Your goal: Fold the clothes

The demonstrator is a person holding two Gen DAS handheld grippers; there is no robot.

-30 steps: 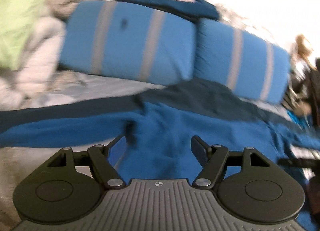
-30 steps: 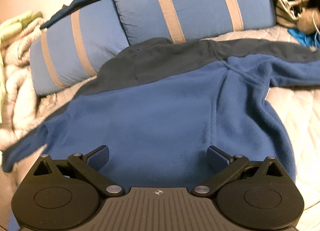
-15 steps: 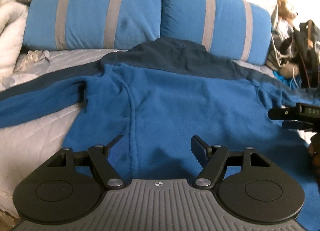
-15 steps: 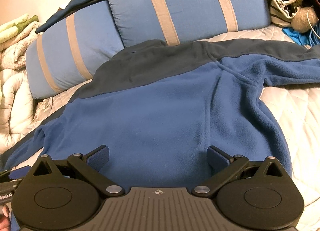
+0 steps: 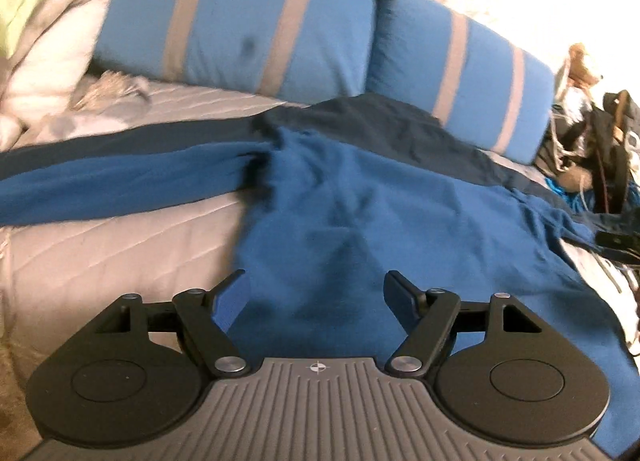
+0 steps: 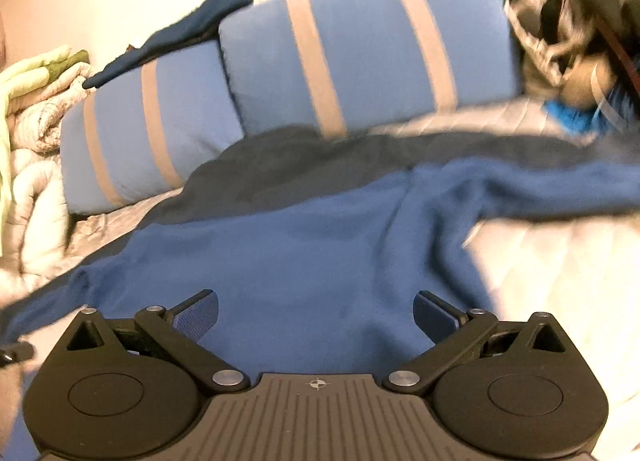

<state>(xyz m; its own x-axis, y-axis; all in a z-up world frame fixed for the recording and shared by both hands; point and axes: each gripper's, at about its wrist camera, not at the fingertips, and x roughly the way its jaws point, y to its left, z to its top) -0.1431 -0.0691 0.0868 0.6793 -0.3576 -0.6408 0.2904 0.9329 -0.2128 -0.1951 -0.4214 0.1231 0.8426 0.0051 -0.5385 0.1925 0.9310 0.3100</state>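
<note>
Fleece pullover [image 5: 360, 229] | spread flat, sleeves toward 9 and 3 o'clock, unfolded | left gripper [image 5: 316, 289], right gripper [image 6: 316, 309] agape, empty | all folds remain

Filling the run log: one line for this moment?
fleece jacket spread flat on bed | left gripper open | right gripper open

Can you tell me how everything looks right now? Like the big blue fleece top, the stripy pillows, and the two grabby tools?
Blue fleece top with dark collar: spread flat on the bed, sleeves out, not folded yet.
Two blue pillows with tan stripes: side by side behind the top's collar.
Dark navy cloth: draped across the pillows.
Pale quilted bedcover: lying under the top.
Left tool: open, holding nothing.
Right tool: open, holding nothing.
</note>
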